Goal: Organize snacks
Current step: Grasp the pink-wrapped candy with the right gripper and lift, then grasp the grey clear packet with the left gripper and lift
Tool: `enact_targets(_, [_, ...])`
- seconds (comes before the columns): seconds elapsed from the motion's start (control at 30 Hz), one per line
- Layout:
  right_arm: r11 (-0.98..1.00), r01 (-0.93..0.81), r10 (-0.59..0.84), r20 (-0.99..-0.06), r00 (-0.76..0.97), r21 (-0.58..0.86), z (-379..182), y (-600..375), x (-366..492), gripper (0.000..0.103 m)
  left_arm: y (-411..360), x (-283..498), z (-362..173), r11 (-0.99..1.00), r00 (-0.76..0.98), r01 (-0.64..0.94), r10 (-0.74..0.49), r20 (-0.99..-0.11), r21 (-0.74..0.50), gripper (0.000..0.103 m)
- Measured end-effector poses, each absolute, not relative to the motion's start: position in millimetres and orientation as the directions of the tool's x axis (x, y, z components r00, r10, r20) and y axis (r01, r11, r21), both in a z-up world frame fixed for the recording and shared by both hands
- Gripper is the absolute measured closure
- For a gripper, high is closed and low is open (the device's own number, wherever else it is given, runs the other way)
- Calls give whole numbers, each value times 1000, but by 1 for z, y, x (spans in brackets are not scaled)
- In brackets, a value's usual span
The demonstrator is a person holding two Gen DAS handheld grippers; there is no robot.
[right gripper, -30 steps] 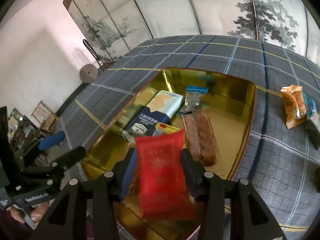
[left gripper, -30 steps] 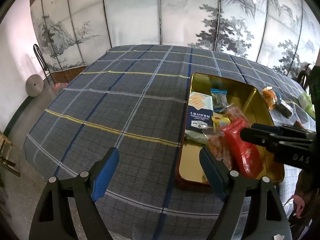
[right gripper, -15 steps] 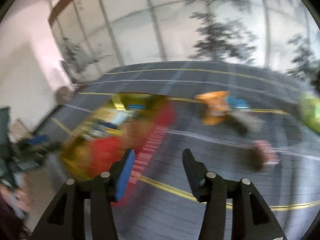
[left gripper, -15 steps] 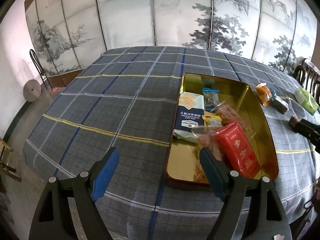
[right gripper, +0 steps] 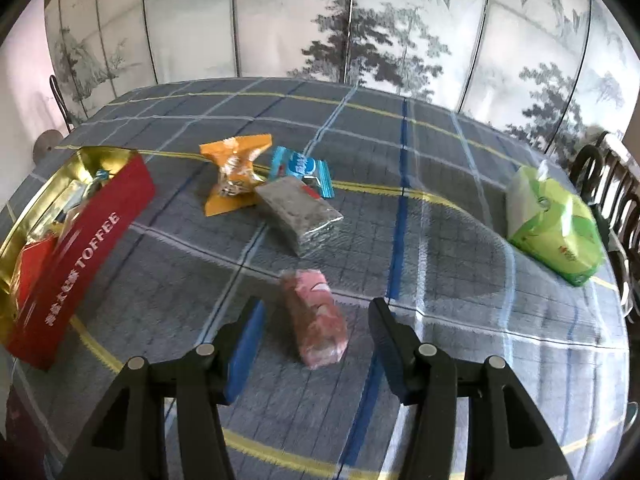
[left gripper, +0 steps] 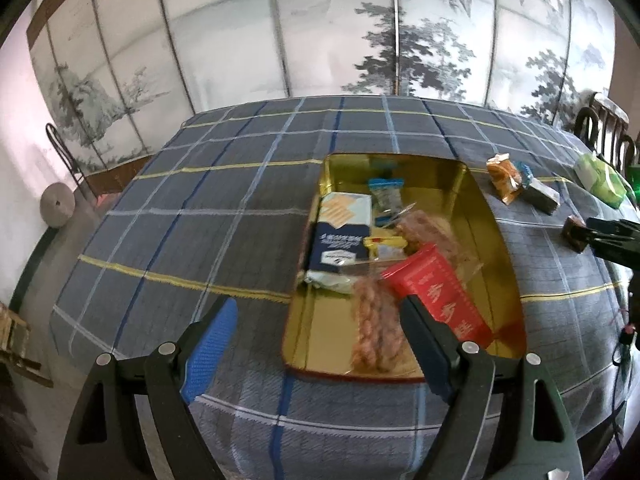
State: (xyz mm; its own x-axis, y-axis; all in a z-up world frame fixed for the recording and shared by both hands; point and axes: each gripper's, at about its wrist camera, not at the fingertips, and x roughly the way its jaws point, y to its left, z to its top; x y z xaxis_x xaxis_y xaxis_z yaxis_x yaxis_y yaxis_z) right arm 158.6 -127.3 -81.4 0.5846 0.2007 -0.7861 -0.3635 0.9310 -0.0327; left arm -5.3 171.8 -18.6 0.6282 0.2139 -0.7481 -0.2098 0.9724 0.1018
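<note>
A gold tin (left gripper: 500,240) with red outer walls (right gripper: 80,248) holds several snacks, among them a red packet (left gripper: 436,296), a blue cracker pack (left gripper: 340,236) and a bag of brown twists (left gripper: 376,328). My left gripper (left gripper: 316,332) is open and empty above the tin's near left corner. My right gripper (right gripper: 316,332) is open, its fingers on either side of a pink wrapped snack (right gripper: 316,316) on the cloth. That snack and my right gripper (left gripper: 588,232) show at the right edge of the left wrist view.
On the plaid tablecloth (right gripper: 440,216) lie an orange packet (right gripper: 234,172), a blue wrapper (right gripper: 302,170), a grey bar (right gripper: 298,212) and a green tissue pack (right gripper: 556,224). Chairs (right gripper: 616,184) stand at the right edge. A painted folding screen (left gripper: 320,40) is behind.
My right gripper let go of the red packet in the tin, opened, and swung right to the pink snack. The left gripper pulled back a little.
</note>
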Motion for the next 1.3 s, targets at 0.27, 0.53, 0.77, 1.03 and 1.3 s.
enact_targets(0.27, [914, -406, 260, -784, 564, 11, -86, -146, 158, 81, 129, 32, -2, 998, 620, -62, 45, -783, 8, 23])
enact_targets(0.53, [986, -162, 76, -745, 663, -44, -84, -264, 166, 81, 56, 120, 0, 935, 447, 82, -344, -826, -345, 23])
enact_targets(0.77, [996, -83, 76, -732, 677, 26, -101, -319, 163, 80, -2, 200, -18, 903, 341, 20, -409, -846, -429, 23])
enact_targets(1.03, [989, -120, 149, -722, 675, 92, -100, -322, 163, 80, -31, 252, -58, 894, 224, -145, -387, -895, -423, 25])
enact_targets(1.3, [976, -161, 217, -722, 657, 147, -101, -322, 162, 80, -46, 268, -75, 892, 214, -249, -329, -920, -377, 34])
